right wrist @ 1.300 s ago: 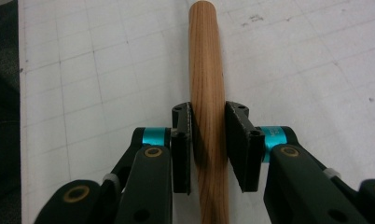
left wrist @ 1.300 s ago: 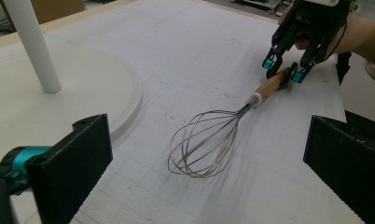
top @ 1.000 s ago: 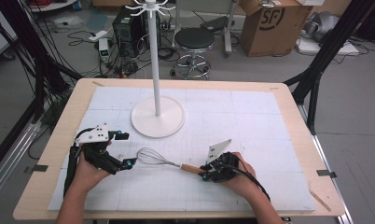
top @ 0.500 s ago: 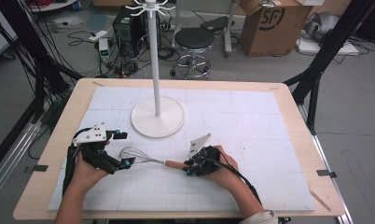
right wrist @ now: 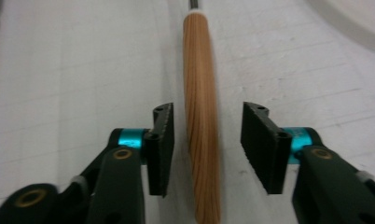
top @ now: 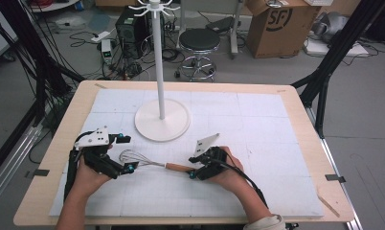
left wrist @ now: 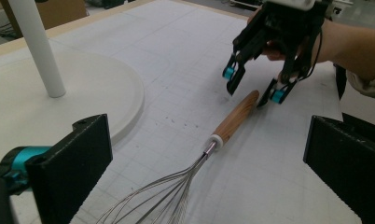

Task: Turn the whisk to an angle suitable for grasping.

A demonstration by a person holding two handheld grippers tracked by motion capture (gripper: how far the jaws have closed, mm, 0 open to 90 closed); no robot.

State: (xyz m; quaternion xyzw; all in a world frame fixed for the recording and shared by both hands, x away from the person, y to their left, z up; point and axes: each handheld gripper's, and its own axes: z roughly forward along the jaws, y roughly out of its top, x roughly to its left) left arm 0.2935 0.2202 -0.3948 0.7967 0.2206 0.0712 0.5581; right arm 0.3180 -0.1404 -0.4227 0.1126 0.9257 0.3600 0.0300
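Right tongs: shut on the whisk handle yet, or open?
Open. In the right gripper view the right tongs straddle the whisk's wooden handle, with a gap showing on each side of it.

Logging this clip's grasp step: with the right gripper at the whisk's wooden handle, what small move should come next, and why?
Probably close the right gripper. Its jaws are open and straddle the wooden handle of the whisk, which lies flat on the white mat with a gap on each side. The left gripper is open around the wire head, touching nothing I can see.
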